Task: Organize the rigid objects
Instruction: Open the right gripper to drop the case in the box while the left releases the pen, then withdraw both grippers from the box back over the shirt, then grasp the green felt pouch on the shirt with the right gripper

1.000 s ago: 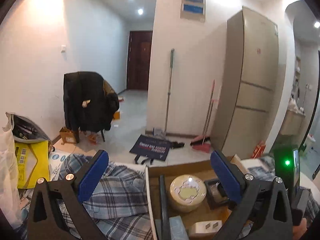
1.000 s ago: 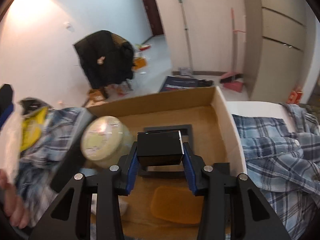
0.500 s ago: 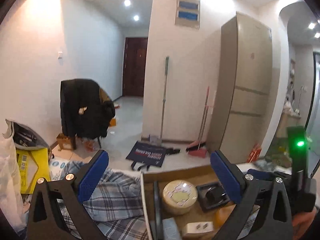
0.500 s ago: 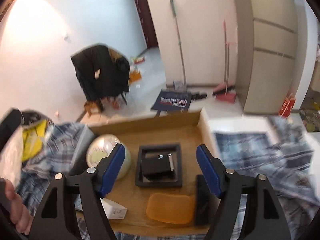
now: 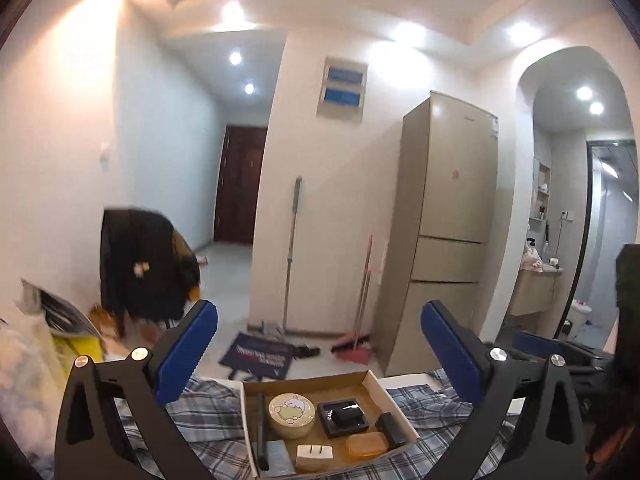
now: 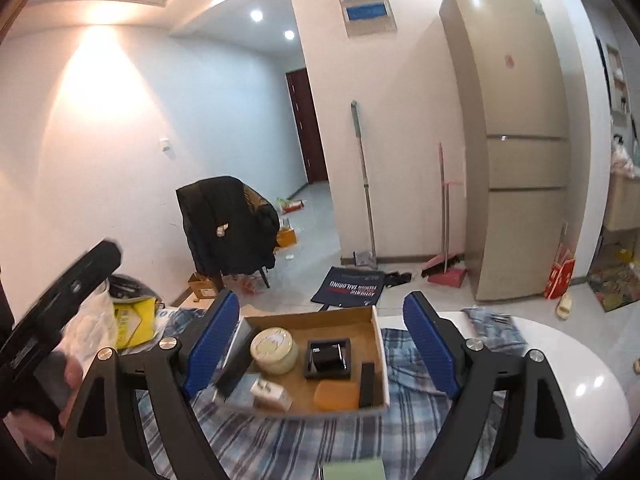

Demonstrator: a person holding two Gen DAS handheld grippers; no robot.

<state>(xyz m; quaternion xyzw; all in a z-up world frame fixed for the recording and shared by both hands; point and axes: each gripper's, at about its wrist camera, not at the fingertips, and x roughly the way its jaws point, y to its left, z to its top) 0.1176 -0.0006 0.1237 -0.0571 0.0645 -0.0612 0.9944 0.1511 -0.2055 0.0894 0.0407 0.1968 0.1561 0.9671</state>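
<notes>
A shallow cardboard box (image 6: 378, 344) (image 5: 374, 378) lies on a plaid cloth. It holds a round cream tin (image 6: 274, 350) (image 5: 291, 415), a small black box (image 6: 326, 357) (image 5: 348, 416) set in a square black tray (image 6: 347, 364), an orange soap-like block (image 6: 335, 396) (image 5: 367, 444), a white plug (image 6: 272, 392) (image 5: 314, 451) and a black bar (image 6: 366, 379). My right gripper (image 6: 320, 344) is open and empty, raised above and back from the box. My left gripper (image 5: 320, 352) is open and empty, also high above it.
The plaid cloth (image 6: 280, 440) covers a white round table (image 6: 576, 364). A yellow bag (image 6: 134, 320) and plastic bags lie at the left. Beyond stand a chair with a black coat (image 6: 228, 228), a mop, a broom and dustpan (image 6: 446, 272), and a fridge (image 6: 516, 140).
My right gripper opened and let go of the small black box, which now rests in the black tray. Both grippers have pulled up and back from the cardboard box.
</notes>
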